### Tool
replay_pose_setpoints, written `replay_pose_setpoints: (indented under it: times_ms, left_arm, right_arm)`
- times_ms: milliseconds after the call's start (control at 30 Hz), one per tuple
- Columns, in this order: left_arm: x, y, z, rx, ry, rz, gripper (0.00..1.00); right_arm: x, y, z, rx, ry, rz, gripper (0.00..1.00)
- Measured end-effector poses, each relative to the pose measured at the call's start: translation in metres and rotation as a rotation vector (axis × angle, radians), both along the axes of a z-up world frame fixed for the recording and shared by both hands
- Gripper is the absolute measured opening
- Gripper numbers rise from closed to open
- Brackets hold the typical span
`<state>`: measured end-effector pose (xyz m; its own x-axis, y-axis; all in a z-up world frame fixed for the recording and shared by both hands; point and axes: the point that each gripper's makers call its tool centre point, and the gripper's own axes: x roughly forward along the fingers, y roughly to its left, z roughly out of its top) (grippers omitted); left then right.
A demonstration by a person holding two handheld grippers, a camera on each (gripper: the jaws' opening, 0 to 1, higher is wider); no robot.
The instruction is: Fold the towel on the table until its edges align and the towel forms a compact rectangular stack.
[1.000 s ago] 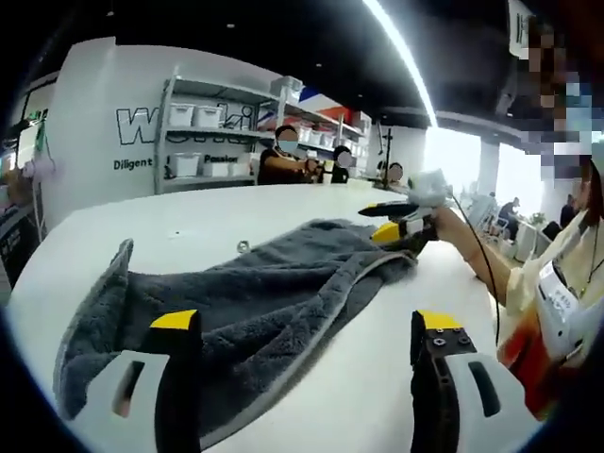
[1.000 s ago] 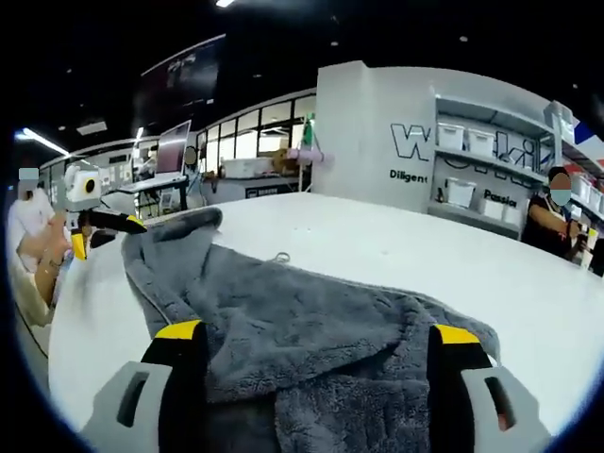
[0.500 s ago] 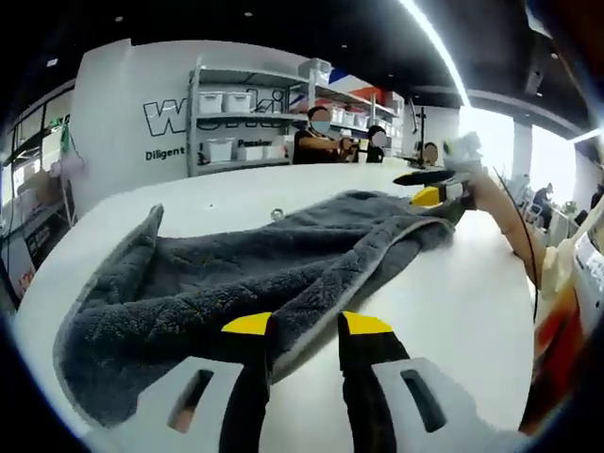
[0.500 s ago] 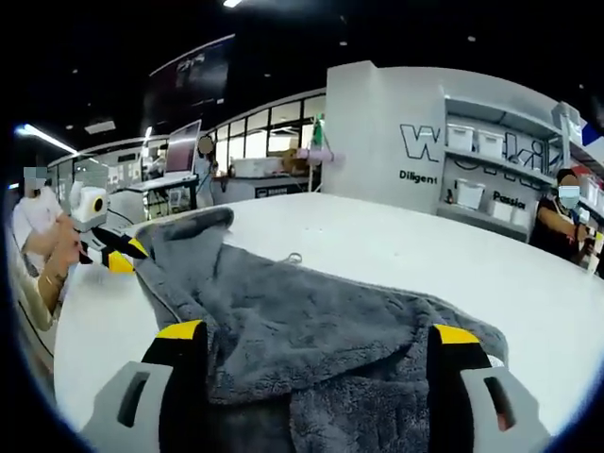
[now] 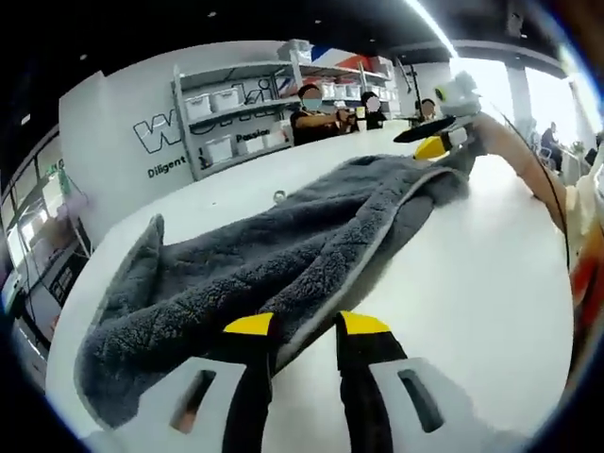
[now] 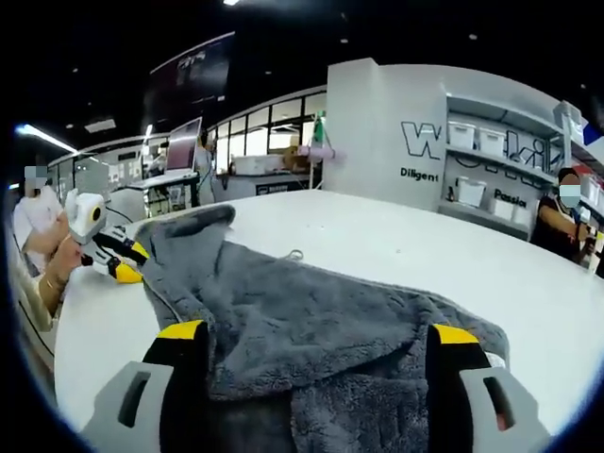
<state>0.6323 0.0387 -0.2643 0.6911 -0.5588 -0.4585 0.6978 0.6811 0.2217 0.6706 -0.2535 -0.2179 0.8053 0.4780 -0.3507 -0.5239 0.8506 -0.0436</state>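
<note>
A grey towel [image 5: 274, 245] lies rumpled and partly folded over on the white table [image 5: 472, 283]. My left gripper [image 5: 304, 326] is shut on the towel's near hemmed edge, jaws almost together. At the towel's far end sits my right gripper [image 5: 436, 142], held by a person's arm. In the right gripper view the towel [image 6: 311, 321] lies heaped between the wide-apart jaws of my right gripper [image 6: 316, 332], which is open. My left gripper [image 6: 121, 267] pinches the far corner there, in a hand.
A small hanging loop [image 5: 279, 196] sticks out at the towel's far edge. Shelves with white bins [image 5: 226, 104] and several seated people [image 5: 311, 109] stand beyond the table. Bare white tabletop [image 6: 425, 250] stretches around the towel.
My left gripper's jaws, wide apart a second ago, have shut on the towel's edge. The left view has tilted since. My right gripper stays open over the towel.
</note>
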Motion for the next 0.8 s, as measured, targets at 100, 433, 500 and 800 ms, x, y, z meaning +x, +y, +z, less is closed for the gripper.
replay_pose_setpoints:
  times_ms: [100,433,500,800]
  left_arm:
    - [0.0,-0.001,0.001,0.004,-0.004,-0.002,0.14]
    - [-0.016,0.004,0.01,0.004,0.04,-0.039,0.06]
    - [-0.026,0.006,0.012,0.003,0.075,-0.065,0.06]
    - [-0.056,0.017,0.019,-0.016,0.161,-0.126,0.05]
  right_arm:
    - [-0.001,0.001,0.0,-0.001,0.001,0.003,0.97]
    - [-0.002,0.002,-0.002,-0.006,0.008,0.009,0.97]
    - [-0.002,0.002,-0.002,-0.01,0.008,0.012,0.97]
    - [-0.003,0.003,-0.001,-0.012,0.006,0.014,0.97]
